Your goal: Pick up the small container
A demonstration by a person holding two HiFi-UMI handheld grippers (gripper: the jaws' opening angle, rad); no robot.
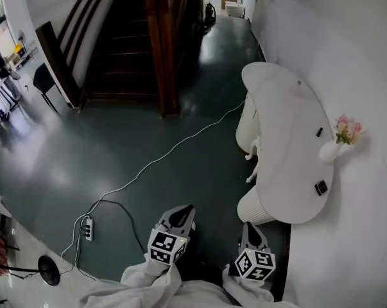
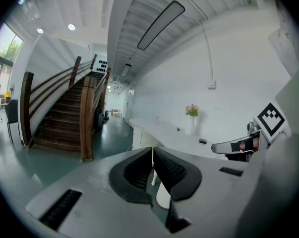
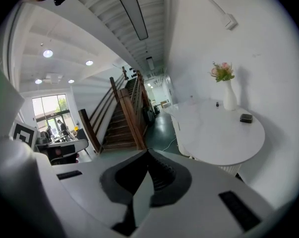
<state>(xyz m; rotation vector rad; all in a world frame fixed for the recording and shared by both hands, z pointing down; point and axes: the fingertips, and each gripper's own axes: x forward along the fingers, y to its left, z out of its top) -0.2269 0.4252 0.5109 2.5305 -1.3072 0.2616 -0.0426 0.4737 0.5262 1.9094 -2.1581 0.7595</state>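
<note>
Fingers [image 2: 134, 172] of the left gripper [image 1: 182, 212] and right gripper [image 1: 252, 231] are closed, empty. The small container [image 1: 320, 187] sits on the white worktop [image 1: 283, 140] near its edge, well ahead; arriving closed could knock it off.

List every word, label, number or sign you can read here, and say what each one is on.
None can be read.
The cubes on the left gripper and right gripper carry only black-and-white square patterns, no letters.
The small container on the white table is too small to show any label.
</note>
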